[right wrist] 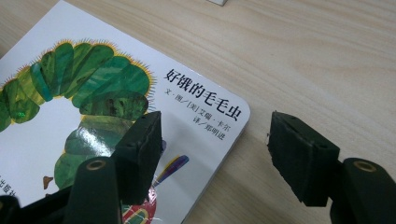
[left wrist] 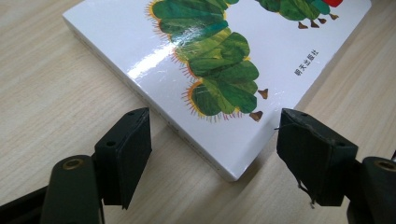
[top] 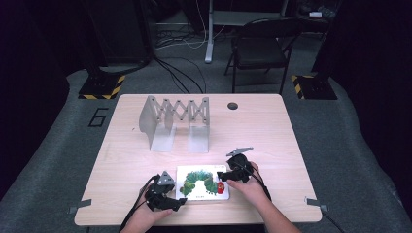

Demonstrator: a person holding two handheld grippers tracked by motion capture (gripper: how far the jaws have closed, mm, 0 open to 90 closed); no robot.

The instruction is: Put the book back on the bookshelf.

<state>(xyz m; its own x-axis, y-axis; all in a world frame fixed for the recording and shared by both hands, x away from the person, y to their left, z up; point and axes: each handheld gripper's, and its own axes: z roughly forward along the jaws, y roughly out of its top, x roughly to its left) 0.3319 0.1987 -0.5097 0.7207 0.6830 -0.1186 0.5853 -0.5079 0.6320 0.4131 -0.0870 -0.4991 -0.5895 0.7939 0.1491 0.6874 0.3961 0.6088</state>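
The picture book (top: 203, 183) lay flat on the bench (top: 252, 131), cover up, between the two claws and not yet lifted. The left claw (top: 180, 203) sat low at the book's near left corner, its jaws spread and holding nothing; in the left gripper view that corner poked into the gap between the pads (left wrist: 135, 149) without either pad pressing on it. The right claw (top: 221, 175) hovered at the opposite end, also spread, one jaw over the cover near the printed title and the other out past the edge above bare wood, so it pinched nothing either. Well beyond both claws stood the grey folding book rack (top: 176, 121), its slots still empty. To my eye the work was at its very start: both claws were lined up on the book, but the grip, the lift and the trip to the rack were all left to do.
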